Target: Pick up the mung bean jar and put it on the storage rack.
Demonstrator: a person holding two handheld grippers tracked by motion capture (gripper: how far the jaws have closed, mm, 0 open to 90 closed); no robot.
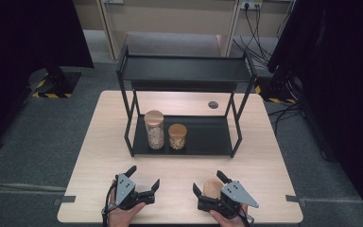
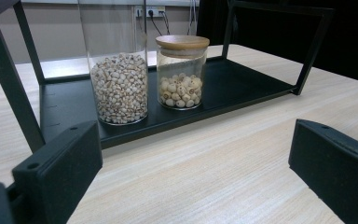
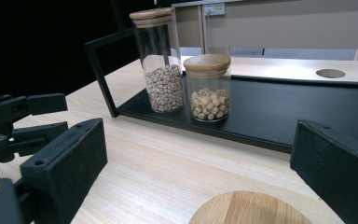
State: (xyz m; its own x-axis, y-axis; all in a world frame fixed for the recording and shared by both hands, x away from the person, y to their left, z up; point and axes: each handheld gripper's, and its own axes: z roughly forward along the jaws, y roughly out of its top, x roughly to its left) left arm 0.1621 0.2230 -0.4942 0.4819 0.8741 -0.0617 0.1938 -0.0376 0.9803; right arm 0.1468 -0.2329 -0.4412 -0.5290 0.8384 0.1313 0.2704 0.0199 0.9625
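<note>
High view had the pale bench carrying a black rack, a tall jar and a short jar side by side on its bottom shelf. Right hand-held gripper stood jaws apart around a wood-lidded third jar, near the bench's front edge: glass, probably slick and breakable, best squeezed at the body. Left hand-held gripper gaped, empty.

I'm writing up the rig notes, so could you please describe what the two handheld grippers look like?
Both are black. The left gripper and right gripper each carry a grey three-cornered plate on top, dotted with small holes. Their jaws are thick, flat, black rectangular blocks with a small round hole near the base. A black cable trails from the left one. No sleeves are visible.
</note>
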